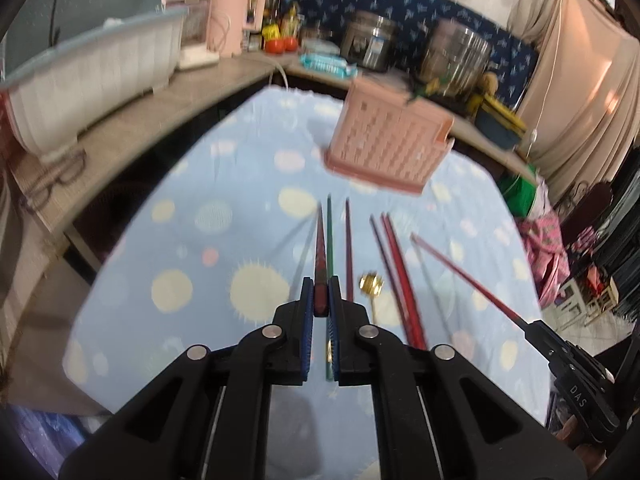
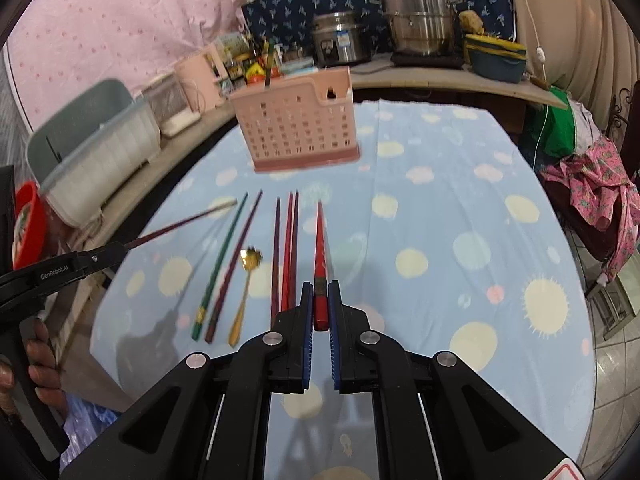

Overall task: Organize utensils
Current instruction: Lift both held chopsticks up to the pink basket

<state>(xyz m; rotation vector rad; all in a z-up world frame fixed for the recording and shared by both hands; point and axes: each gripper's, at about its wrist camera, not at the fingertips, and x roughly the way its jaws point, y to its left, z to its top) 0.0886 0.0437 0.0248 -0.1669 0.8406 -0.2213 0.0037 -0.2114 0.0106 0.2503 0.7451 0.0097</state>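
A: Looking along our left gripper [image 1: 321,300], we see its blue pads clamped on the thick end of a dark red chopstick [image 1: 320,256], whose tip points toward the pink utensil basket [image 1: 386,140]. The grip sits at the butt end, probably so the thin tip goes into the basket first.

B: And what lies short of the basket?

A: On the spotted blue tablecloth [image 1: 192,240], on our side of the basket, are a green chopstick [image 1: 329,232], a purple one [image 1: 349,248], a gold spoon [image 1: 371,284] and a red pair [image 1: 400,276]. They lie roughly parallel, ends toward us, which makes each an easy pick. Right of that row, our right gripper [image 1: 524,322] holds a red chopstick [image 1: 464,276] off the cloth.

B: From the right wrist?

A: Our right gripper [image 2: 320,304] is pinched narrow on the blunt end of a bright red chopstick [image 2: 320,248], aimed at the same basket [image 2: 296,128]. One dark utensil already stands in the basket. Left of our chopstick the row stays on the cloth [image 2: 440,216]: the red pair [image 2: 290,248], the gold spoon [image 2: 246,284], the green chopstick [image 2: 222,260]. Far left, our left gripper [image 2: 120,249] carries its stick [image 2: 184,222] raised, a hand [image 2: 38,360] on its handle.

B: So we judge both sticks bound for the basket.
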